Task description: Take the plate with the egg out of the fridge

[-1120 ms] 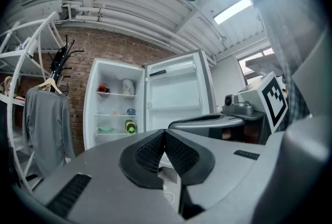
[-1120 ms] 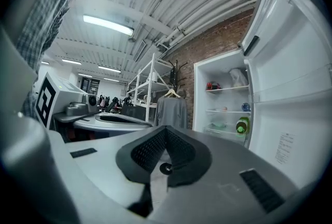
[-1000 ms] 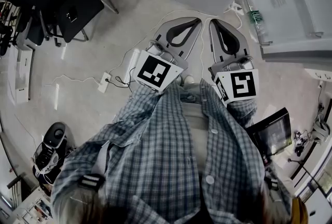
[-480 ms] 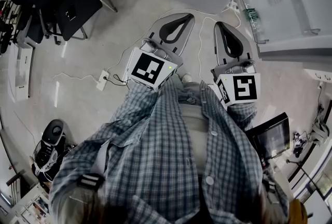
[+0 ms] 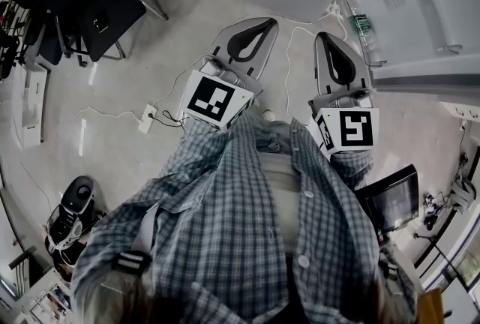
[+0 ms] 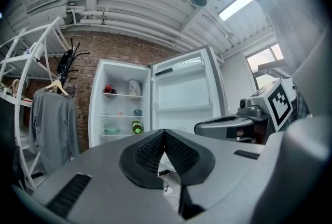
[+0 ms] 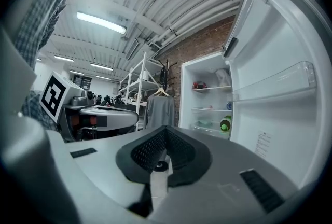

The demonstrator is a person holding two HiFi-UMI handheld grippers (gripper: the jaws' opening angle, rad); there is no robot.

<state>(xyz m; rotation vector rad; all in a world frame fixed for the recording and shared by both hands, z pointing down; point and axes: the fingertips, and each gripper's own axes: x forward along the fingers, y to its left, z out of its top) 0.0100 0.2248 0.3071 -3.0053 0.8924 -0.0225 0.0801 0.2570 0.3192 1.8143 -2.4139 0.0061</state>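
Right gripper (image 5: 331, 37), jaws together and empty like our left gripper (image 5: 264, 22), has edged nearer the open fridge (image 7: 205, 99) ahead, so we're only approaching.

Grey-blue checked cotton shirt (image 5: 247, 232) fills the foreground, black-and-white square-patterned marker cube (image 5: 217, 100) just above it. Over there, a white-walled open fridge (image 6: 120, 103) against a red-brown brick wall (image 6: 124, 49), a bright green bottle (image 6: 136, 127) inside, and a plain grey hanging garment (image 6: 52, 119) alongside.

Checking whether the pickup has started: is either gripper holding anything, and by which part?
Nothing is held. The left gripper and the right gripper are both shut on nothing, short of the open fridge.
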